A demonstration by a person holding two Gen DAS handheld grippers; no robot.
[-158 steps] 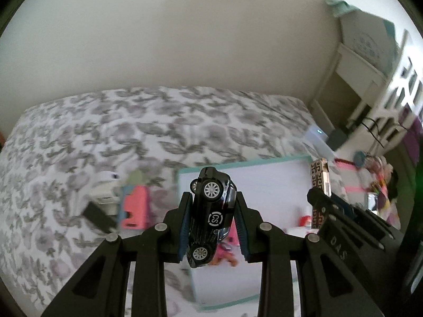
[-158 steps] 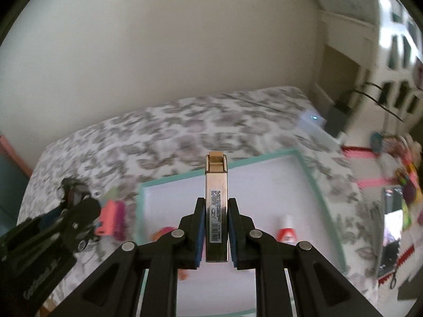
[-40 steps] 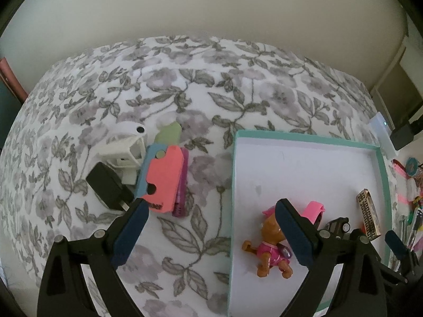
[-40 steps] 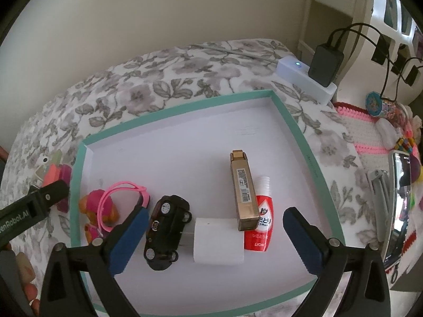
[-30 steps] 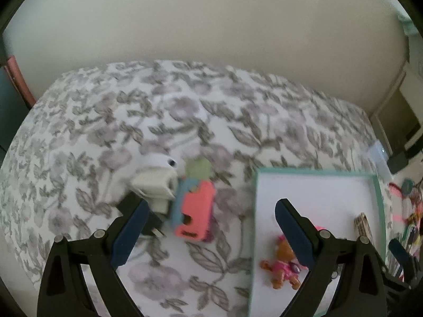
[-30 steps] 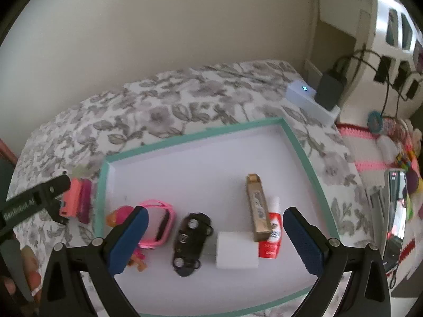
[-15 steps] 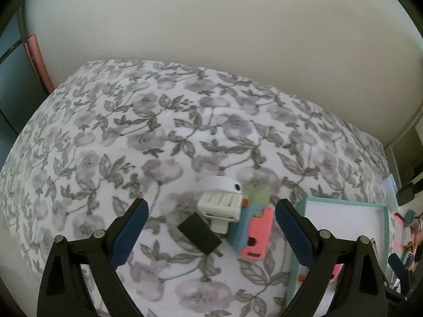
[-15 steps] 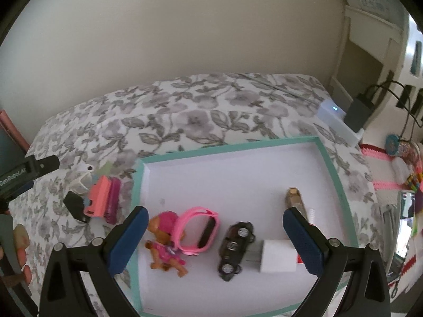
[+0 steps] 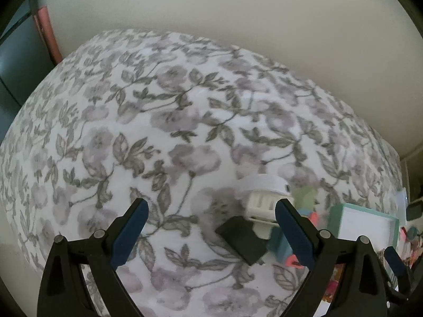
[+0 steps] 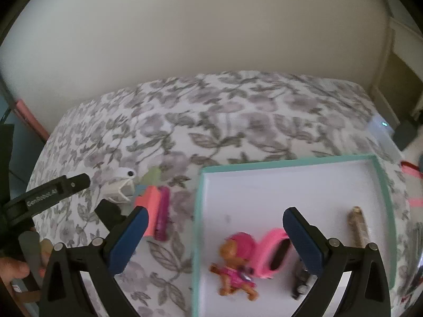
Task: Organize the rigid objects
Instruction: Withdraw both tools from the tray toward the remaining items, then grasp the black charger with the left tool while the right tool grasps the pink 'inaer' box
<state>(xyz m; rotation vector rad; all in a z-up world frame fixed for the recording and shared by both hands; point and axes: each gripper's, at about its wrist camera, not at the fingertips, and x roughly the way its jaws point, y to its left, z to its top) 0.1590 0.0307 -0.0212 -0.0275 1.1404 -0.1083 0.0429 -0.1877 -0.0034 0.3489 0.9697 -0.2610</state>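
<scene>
Loose objects lie in a cluster on the floral bedspread (image 9: 164, 121): a black block (image 9: 242, 239), a white ribbed object (image 9: 265, 198), a pale green piece (image 9: 305, 194) and coral, blue and magenta pieces (image 10: 152, 208). My left gripper (image 9: 211, 233) is open and empty, above the spread just left of the black block. My right gripper (image 10: 215, 240) is open and empty over the left rim of the teal-edged tray (image 10: 290, 165). In the tray lie a pink toy dog (image 10: 235, 266), a pink band (image 10: 273, 253), a black toy car (image 10: 300, 281) and a gold box (image 10: 358, 225).
A beige wall (image 9: 211, 13) runs behind the bed. A white device with a small light (image 10: 383, 129) sits at the bed's far right edge. The left gripper's arm (image 10: 53, 191) and the person's hand (image 10: 13, 269) show at the left of the right wrist view.
Both grippers dropped the car and the gold box in the tray and opened. Both views have since swung left, toward the loose cluster; the left gripper has come closer to the black block.
</scene>
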